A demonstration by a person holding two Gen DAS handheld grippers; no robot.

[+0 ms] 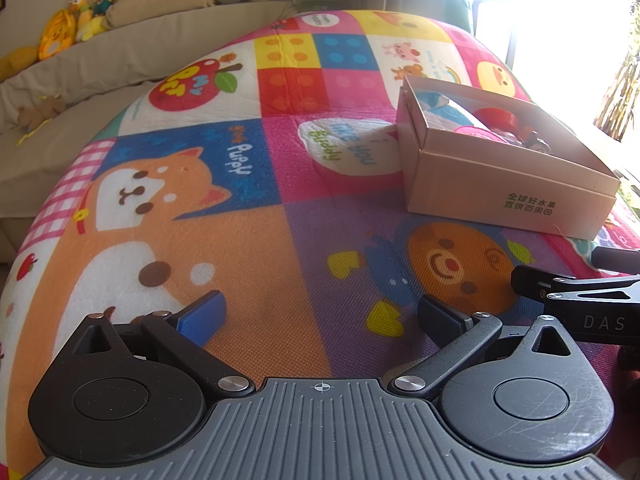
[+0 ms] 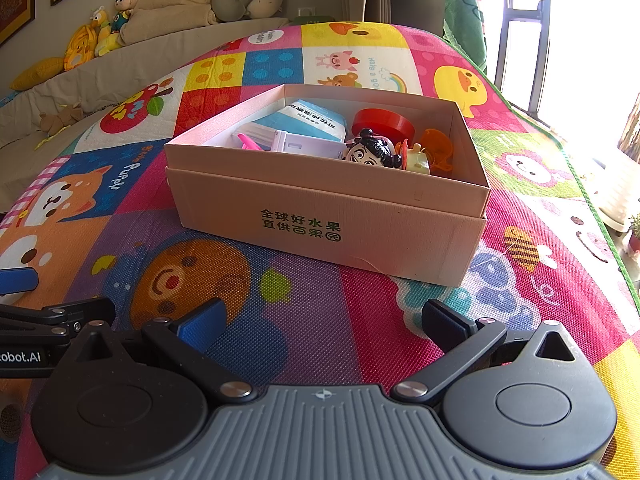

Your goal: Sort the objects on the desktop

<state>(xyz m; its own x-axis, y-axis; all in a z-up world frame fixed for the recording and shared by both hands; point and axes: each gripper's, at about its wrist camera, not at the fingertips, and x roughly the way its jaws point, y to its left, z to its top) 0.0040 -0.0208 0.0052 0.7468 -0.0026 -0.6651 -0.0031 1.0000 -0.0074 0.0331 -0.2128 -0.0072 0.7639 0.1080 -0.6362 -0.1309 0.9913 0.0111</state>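
**Ann:** Over the bright cartoon play mat (image 2: pixel 304 320) both tools hang low, and the right gripper (image 2: pixel 326 322) has its fingers (image 2: pixel 202 322) spread wide with nothing between them

**Ben:** Same on the other side, Ann: the left gripper (image 1: pixel 322 318) is wide apart too, blue pad showing, only mat under it, orange dog print to its left

**Ann:** Straight ahead of the right one sits the cardboard box (image 2: pixel 320 224), lid off, green characters printed on its near wall

**Ben:** And it's loaded! A red round lid (image 2: pixel 384 120) at the back, a black-haired doll head (image 2: pixel 370 152) near the front wall, an orange plastic piece (image 2: pixel 438 146) just beside it on the right

**Ann:** Blue-and-white packet (image 2: pixel 316 120) leaning at the rear left, a white block (image 2: pixel 308 146) in front of it, a pink clip (image 2: pixel 250 142) at the left end

**Ben:** From the left wrist view the box (image 1: pixel 500 196) lies up and to the right, and the other tool's black frame pokes in at the right edge

**Ann:** Far back, plush toys (image 2: pixel 100 32) line the beige sofa (image 2: pixel 168 48)
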